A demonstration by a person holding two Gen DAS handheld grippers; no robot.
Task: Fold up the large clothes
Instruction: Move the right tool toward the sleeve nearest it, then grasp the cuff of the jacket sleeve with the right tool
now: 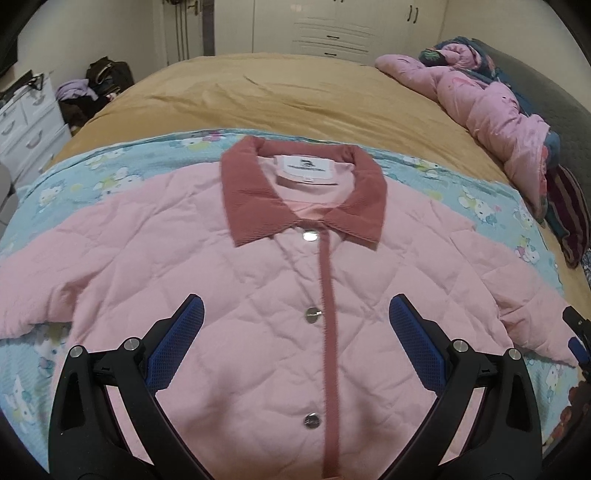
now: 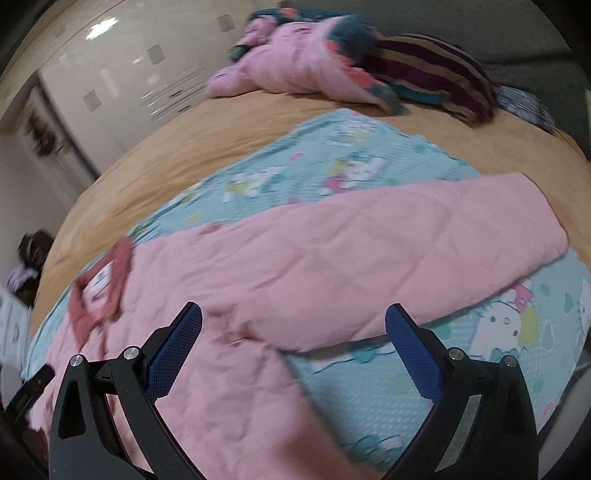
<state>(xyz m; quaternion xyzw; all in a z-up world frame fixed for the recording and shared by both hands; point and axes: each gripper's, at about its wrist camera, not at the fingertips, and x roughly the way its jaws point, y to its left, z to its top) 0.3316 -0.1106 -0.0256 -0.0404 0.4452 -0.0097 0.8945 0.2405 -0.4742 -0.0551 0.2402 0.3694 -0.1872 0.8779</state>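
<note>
A: Left wrist view? 
B: Pink quilted jacket (image 1: 258, 295) flat, front up, on the cartoon-print sheet (image 1: 110, 162), buttoned, collar (image 1: 258, 199) far side. Left gripper (image 1: 295, 314) above its chest, jaws spread, holding nothing.

A: Right wrist view? 
B: Blurred. Right gripper (image 2: 293, 321) over the sleeve (image 2: 406, 236), jaws spread wide, empty.

Matt quilted cloth jacket (image 1: 207, 258), ribbed corduroy collar (image 1: 255, 206), shiny metal snaps (image 1: 312, 315), glossy wardrobe doors (image 1: 332, 26)
</note>
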